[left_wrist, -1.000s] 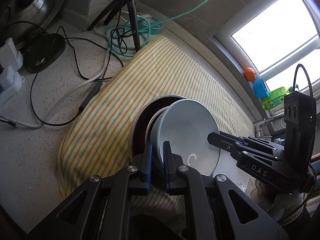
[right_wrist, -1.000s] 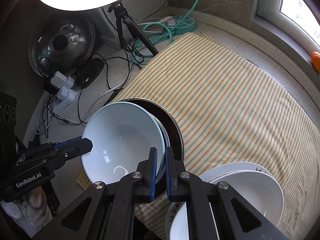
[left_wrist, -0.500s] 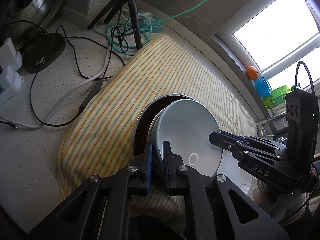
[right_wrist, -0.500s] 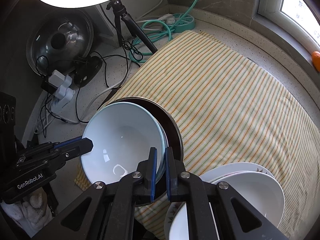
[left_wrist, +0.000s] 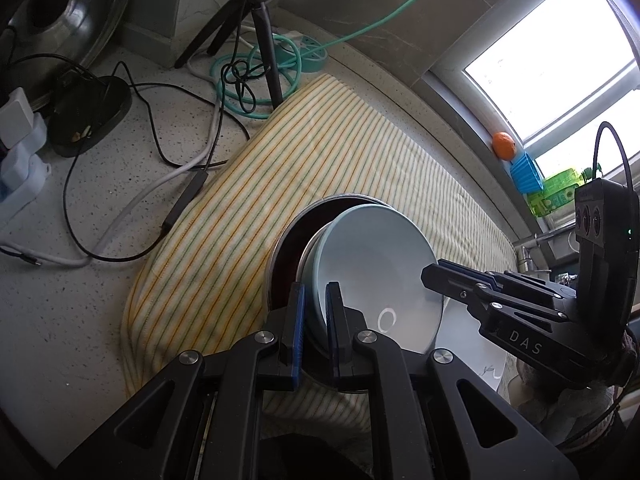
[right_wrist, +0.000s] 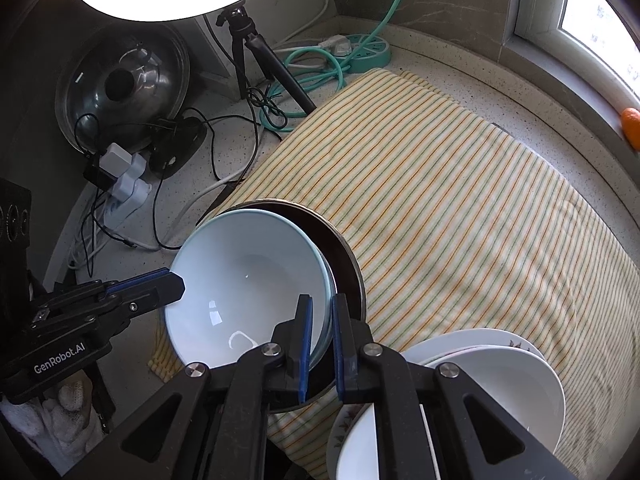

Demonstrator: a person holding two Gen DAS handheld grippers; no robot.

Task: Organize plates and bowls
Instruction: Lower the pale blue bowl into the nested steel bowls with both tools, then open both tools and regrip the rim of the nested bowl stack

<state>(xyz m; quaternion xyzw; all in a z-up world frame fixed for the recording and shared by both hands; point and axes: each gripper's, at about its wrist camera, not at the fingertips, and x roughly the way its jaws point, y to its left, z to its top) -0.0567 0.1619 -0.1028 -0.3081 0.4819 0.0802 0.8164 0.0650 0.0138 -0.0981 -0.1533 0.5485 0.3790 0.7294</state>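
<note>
Speckled stone counter (right_wrist: 460,80) under a window, with a striped cloth (right_wrist: 460,220) spread across it, is where the dishes sit. At the left edge of the right-wrist view, the left gripper (right_wrist: 176,286) is clamped on the near-left rim of the pale blue bowl (right_wrist: 248,280); its blue pads pinch the wall from both sides in its own view. That bowl sits tilted inside a dark metal pan (right_wrist: 344,260) on the cloth, with what looks like a second bowl's rim just under it. Further right, the right gripper (right_wrist: 322,336) is closed on the opposite rim of the same bowl. Right of that, a stack of white plates (right_wrist: 500,368) waits near the cloth's front edge. Judging by the two-handed hold, the step is lifting the bowl out. To do it well, both hands should rise together and level, keeping the rim from scraping the pan or dragging the lower bowl along.
</note>
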